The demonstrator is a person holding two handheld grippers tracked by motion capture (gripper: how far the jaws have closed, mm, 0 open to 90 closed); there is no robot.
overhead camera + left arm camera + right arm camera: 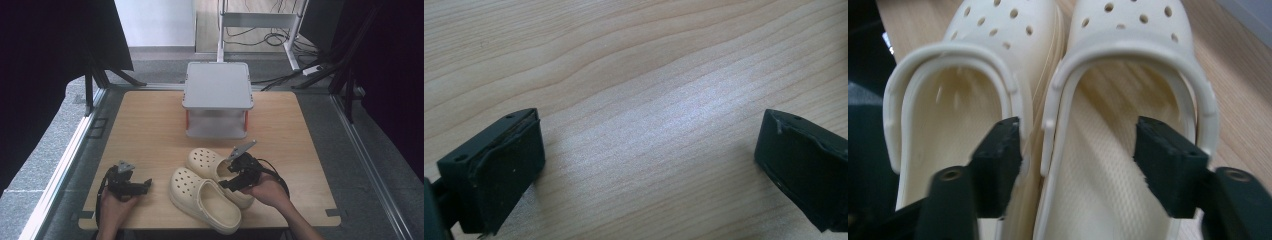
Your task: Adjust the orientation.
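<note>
Two cream perforated clogs lie side by side on the wooden table (150, 130), toes toward the far left: the near clog (200, 200) and the far clog (207, 160). My right gripper (229, 176) hovers over their heel ends, jaws apart. In the right gripper view the right gripper (1080, 160) has one jaw over the near clog (973, 30) and the other inside the far clog (1128, 30), with the far clog's inner wall between them and no pad pressing on it. My left gripper (142, 186) rests at the front left, open. In its own view the left gripper (649, 150) has bare wood between its jaws.
A small grey two-tier rack (217, 85) with orange posts stands at the table's far middle. Metal frame rails (75, 150) run along both sides of the table. Black curtains hang left and right, and cables lie on the floor behind.
</note>
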